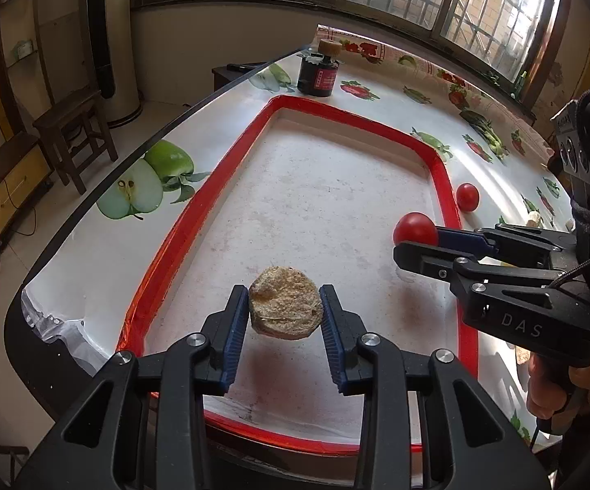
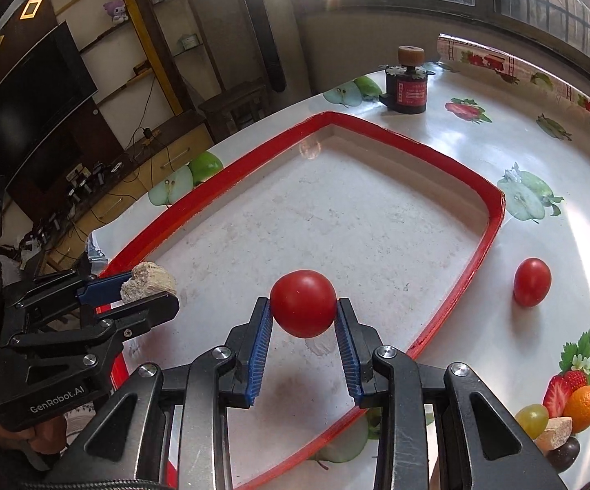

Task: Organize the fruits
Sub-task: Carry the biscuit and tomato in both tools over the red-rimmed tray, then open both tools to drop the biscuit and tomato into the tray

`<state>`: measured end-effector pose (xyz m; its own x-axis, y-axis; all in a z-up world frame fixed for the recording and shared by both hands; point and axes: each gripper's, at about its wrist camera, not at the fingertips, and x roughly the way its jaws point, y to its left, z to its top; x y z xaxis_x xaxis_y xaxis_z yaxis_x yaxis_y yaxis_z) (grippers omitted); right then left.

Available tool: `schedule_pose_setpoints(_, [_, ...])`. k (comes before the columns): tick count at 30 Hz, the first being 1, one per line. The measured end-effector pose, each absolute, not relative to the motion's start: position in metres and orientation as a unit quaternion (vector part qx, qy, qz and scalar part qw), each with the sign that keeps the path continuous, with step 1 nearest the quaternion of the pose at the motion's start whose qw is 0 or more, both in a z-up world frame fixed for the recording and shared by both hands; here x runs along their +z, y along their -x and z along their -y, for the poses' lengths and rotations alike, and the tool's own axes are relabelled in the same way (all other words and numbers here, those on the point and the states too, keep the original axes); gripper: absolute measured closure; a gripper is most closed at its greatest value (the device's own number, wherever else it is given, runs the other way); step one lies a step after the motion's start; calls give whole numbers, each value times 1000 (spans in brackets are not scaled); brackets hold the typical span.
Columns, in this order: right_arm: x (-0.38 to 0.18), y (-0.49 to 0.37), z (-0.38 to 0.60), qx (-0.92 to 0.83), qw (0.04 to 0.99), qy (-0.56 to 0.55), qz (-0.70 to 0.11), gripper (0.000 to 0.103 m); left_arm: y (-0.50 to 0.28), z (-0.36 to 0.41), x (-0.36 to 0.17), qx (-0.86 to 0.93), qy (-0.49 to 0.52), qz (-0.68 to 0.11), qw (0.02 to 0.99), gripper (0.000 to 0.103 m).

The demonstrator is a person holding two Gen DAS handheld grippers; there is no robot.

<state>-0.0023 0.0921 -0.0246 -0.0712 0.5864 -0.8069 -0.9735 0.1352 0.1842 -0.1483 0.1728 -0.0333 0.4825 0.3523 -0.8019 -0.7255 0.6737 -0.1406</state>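
Left wrist view: bench [image 1: 397, 94] carries red-rimmed tray [image 1: 197, 212]. Left tongs [image 1: 285, 308] clamp a tan crumbly piece [image 1: 285, 306] above the tray; right tongs [image 2: 303, 306] clamp a tomato [image 2: 303, 303]. Second tomato [image 2: 532, 281] lies on bench beside the rim.

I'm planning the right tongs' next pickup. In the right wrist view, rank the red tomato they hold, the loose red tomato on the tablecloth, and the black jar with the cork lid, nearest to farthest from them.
1. Held red tomato, between the fingers of the right tongs, above the red-rimmed tray.
2. Loose red tomato, to the right, outside the tray.
3. Black jar with cork lid, at the table's far edge.
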Motion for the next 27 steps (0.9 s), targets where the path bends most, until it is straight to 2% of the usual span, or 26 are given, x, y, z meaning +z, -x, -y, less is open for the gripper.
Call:
schedule_pose_setpoints(9, [-45, 3, -103, 602, 634, 264, -407, 69, 143, -173, -48, 334, 229, -415, 815, 70])
schedule_pose_setpoints(12, [-43, 2, -101, 605, 631, 257, -412, 60, 143, -171, -48, 335, 229, -418, 812, 69])
schedule_pose_setpoints(14, [-39, 2, -98, 605, 636, 255, -406, 55, 144, -170, -47, 336, 233, -416, 812, 64])
schedule_pose_setpoints(16, [-35, 2, -94, 606, 638, 249, -404, 54, 147, -169, -45, 341, 231, -414, 812, 58])
schedule_pose_setpoints(20, [-23, 0, -84, 605, 649, 238, -396, 51, 149, -164, -39, 345, 227, -413, 812, 58])
schedule_pose_setpoints(27, [-7, -8, -59, 605, 656, 214, -396, 51, 150, -153, -28, 348, 220, -407, 815, 58])
